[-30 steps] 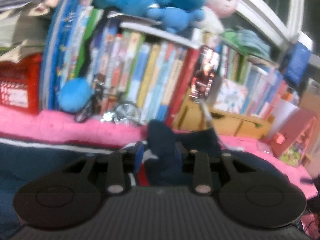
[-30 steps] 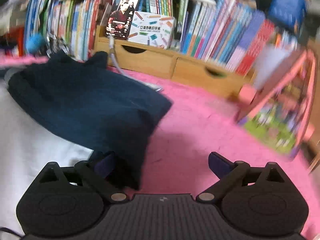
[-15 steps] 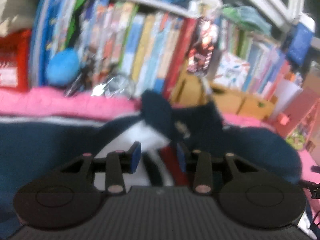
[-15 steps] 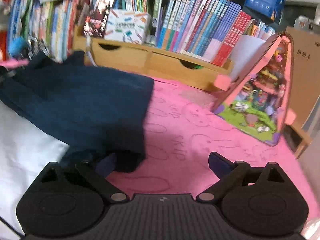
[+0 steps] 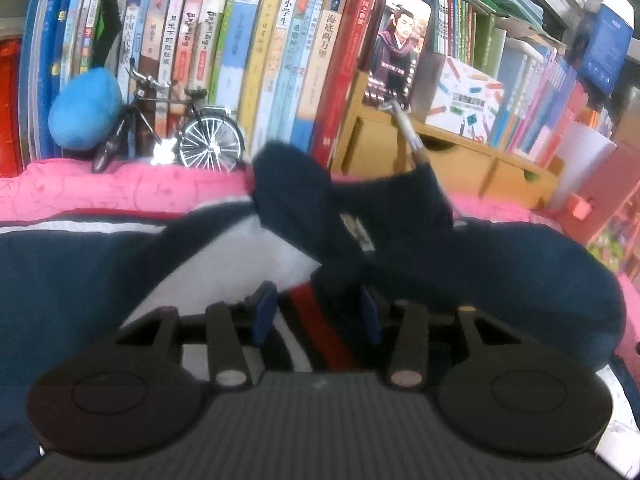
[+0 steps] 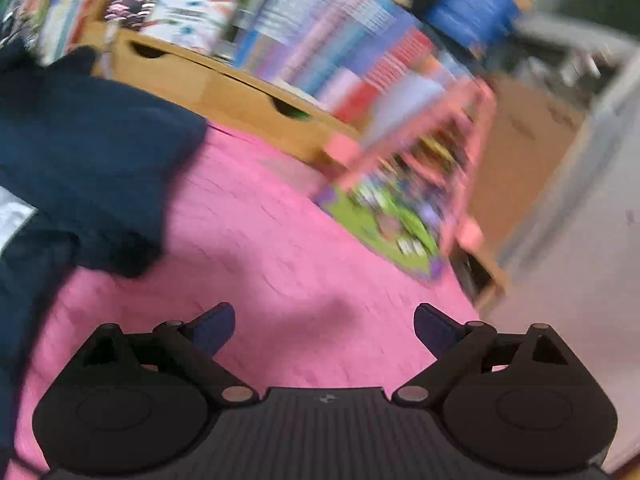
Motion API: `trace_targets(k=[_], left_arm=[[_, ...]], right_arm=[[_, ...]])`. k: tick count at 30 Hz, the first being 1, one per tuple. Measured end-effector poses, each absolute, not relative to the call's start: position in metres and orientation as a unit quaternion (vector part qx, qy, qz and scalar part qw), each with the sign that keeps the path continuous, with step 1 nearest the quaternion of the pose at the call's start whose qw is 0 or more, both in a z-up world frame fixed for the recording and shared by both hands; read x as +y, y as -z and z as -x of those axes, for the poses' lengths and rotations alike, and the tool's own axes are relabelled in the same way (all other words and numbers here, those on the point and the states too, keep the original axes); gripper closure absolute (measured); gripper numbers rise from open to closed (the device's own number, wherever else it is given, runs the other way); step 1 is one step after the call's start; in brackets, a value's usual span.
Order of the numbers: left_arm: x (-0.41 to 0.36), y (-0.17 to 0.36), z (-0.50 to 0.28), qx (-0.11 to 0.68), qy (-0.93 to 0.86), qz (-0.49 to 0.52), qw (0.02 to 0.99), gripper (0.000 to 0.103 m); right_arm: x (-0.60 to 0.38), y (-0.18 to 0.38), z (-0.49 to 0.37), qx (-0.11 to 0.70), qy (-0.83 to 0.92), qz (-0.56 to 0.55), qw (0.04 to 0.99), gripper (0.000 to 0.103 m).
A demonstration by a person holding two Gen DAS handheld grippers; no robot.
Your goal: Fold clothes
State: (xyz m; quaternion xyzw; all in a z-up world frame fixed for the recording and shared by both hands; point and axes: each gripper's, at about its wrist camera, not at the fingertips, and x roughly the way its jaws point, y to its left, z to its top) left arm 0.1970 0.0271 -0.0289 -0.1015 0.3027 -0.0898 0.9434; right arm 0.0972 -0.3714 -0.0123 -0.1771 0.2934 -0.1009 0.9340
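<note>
Left wrist view. The left gripper (image 5: 318,316) fills the lower frame, its blue-padded fingers (image 5: 265,312) standing somewhat apart; a fold of the navy garment (image 5: 460,264) hangs between them, but whether either pad touches the cloth cannot be told. The garment spreads across the middle of the frame over a pink blanket (image 5: 120,188), showing a white panel (image 5: 248,256) and a red stripe (image 5: 320,328); its lower part is hidden behind the gripper body. Above stand a row of books (image 5: 256,56), a model bicycle (image 5: 176,132), a blue plush (image 5: 85,106) cut off at its top, and a phone (image 5: 398,44) leaning on a wooden drawer unit (image 5: 452,156).

Right wrist view — heavily motion-blurred. The right gripper (image 6: 324,326) has its fingers spread wide over bare blanket (image 6: 280,248), holding nothing. The garment (image 6: 88,152) lies at the left edge, partly cut off. Books and a pink toy house (image 6: 416,168) in the upper frame are smeared beyond reading.
</note>
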Motion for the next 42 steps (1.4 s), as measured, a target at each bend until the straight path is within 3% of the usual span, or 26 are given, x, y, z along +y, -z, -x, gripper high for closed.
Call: trace_targets(k=[3, 8, 12, 19, 23, 30, 35, 37, 38, 39, 41, 42], left_arm=[[0.027, 0.028, -0.197, 0.303, 0.091, 0.101, 0.943, 0.058], [0.024, 0.025, -0.201, 0.305, 0.086, 0.056, 0.947, 0.056], [0.030, 0.027, -0.204, 0.308, 0.083, 0.060, 0.946, 0.056], [0.031, 0.027, -0.204, 0.308, 0.096, 0.066, 0.944, 0.054], [0.032, 0.028, -0.204, 0.308, 0.098, 0.072, 0.944, 0.055], [0.029, 0.028, -0.205, 0.311, 0.103, 0.063, 0.943, 0.052], [0.021, 0.028, -0.205, 0.314, 0.105, 0.038, 0.943, 0.043], [0.017, 0.028, -0.205, 0.315, 0.106, 0.028, 0.943, 0.040], [0.016, 0.028, -0.206, 0.316, 0.107, 0.023, 0.942, 0.040], [0.014, 0.028, -0.206, 0.316, 0.107, 0.019, 0.942, 0.040], [0.016, 0.029, -0.205, 0.315, 0.108, 0.023, 0.942, 0.040], [0.019, 0.029, -0.205, 0.314, 0.111, 0.033, 0.942, 0.040]], right_arm=[[-0.372, -0.001, -0.092, 0.290, 0.041, 0.110, 0.950, 0.007], [-0.308, 0.020, -0.136, 0.298, -0.026, 0.218, 0.929, 0.004], [-0.305, 0.023, -0.176, 0.289, 0.030, 0.226, 0.930, 0.004], [-0.321, 0.023, -0.135, 0.280, 0.060, 0.254, 0.924, 0.001], [-0.346, 0.008, -0.130, 0.346, 0.036, 0.102, 0.932, 0.003], [-0.366, 0.000, -0.125, 0.408, -0.075, 0.081, 0.906, 0.001], [-0.385, -0.033, -0.095, 0.357, -0.138, 0.001, 0.924, 0.002], [-0.387, -0.047, -0.089, 0.323, -0.168, -0.060, 0.930, 0.008], [-0.379, -0.049, -0.096, 0.318, -0.160, -0.066, 0.932, 0.020], [-0.371, -0.050, -0.104, 0.314, -0.148, -0.068, 0.935, 0.039], [-0.351, -0.049, -0.120, 0.312, -0.126, -0.059, 0.940, 0.058], [-0.339, -0.042, -0.134, 0.323, -0.123, -0.048, 0.937, 0.061]])
